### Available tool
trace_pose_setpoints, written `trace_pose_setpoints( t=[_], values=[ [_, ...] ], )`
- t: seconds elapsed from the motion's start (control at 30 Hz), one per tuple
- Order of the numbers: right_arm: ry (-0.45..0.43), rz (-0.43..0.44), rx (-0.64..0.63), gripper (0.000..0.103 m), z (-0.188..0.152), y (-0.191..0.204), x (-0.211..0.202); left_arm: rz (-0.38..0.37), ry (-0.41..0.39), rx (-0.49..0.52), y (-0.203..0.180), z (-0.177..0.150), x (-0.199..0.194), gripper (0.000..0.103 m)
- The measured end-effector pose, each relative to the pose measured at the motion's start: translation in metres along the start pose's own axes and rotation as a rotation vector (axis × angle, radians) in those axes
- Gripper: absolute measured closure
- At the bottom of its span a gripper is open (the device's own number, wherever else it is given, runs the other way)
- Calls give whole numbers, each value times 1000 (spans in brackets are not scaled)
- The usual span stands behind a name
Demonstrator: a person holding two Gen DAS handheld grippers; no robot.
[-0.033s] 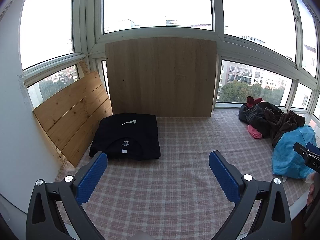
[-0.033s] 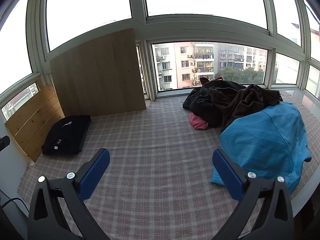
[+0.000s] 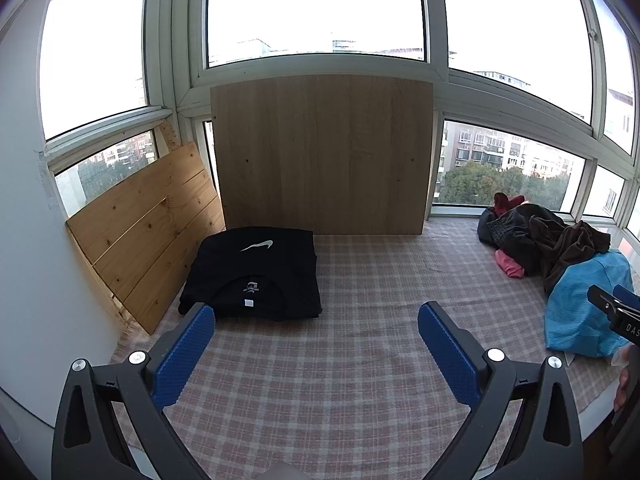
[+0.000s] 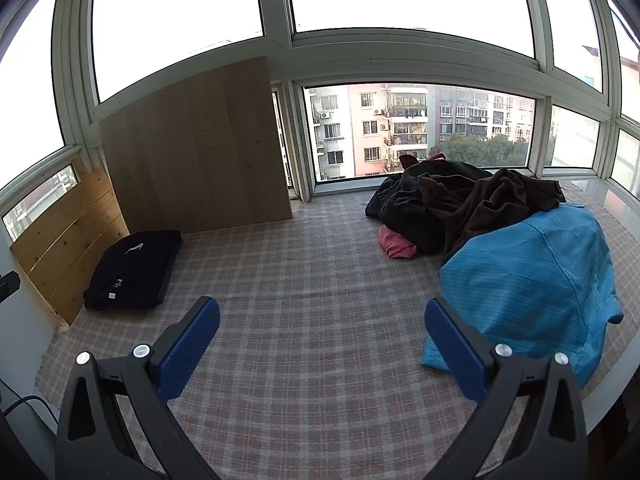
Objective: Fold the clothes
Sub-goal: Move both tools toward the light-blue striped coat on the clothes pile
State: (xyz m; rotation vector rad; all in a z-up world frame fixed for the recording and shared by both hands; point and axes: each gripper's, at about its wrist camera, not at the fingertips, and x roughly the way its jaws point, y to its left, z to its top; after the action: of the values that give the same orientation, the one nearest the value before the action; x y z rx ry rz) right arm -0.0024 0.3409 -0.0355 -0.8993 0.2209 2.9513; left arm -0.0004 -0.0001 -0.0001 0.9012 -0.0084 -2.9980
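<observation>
Currently both grippers, left (image 3: 316, 328) and right (image 4: 322, 326), fingers wide, empty; one folded black shirt (image 3: 256, 272); one unfolded pile (image 4: 480, 216).

From my left camera the plaid cloth (image 3: 340, 360) lies bare from 12 to 2 o'clock, wide room to pass. At 11 o'clock the folded black shirt (image 3: 256, 272) blocks the corner, hemmed by the slatted board (image 3: 148, 232) and the upright wood panel (image 3: 324, 156) behind it. From my right camera, the blue garment (image 4: 532, 280) crowds 1 to 2 o'clock, with the dark clothes pile (image 4: 460, 208) beyond; 10 to 12 o'clock is open cloth.
</observation>
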Motion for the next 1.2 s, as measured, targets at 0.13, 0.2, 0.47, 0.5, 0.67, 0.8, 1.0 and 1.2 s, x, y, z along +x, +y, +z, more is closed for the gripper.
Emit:
trace_pose_setpoints(
  t=[0.13,0.2,0.47,0.5,0.67,0.8,1.0,1.2],
  values=[
    [5,-3,-2,0,-2,1,1,2,-2,-5,1,0,1,1],
    [8,-4,-3,0,-2,2,1,3,-3,-8,1,1,2,1],
    [10,-4,-4,0,-5,-3,1,1,-3,3,-6,0,0,1],
    [10,-4,-4,0,-4,-3,1,1,-3,3,-6,1,0,1],
    [13,-7,-7,0,-3,-4,0,1,1,4,-7,2,-1,1],
    [12,-10,-7,0,-4,-4,-1,0,2,9,-9,1,-1,1],
    [11,-15,-7,0,-4,-4,-4,-5,3,16,-11,3,-1,1],
    [14,-21,-3,0,-4,-6,-6,-17,0,29,-15,4,-1,1]
  ],
)
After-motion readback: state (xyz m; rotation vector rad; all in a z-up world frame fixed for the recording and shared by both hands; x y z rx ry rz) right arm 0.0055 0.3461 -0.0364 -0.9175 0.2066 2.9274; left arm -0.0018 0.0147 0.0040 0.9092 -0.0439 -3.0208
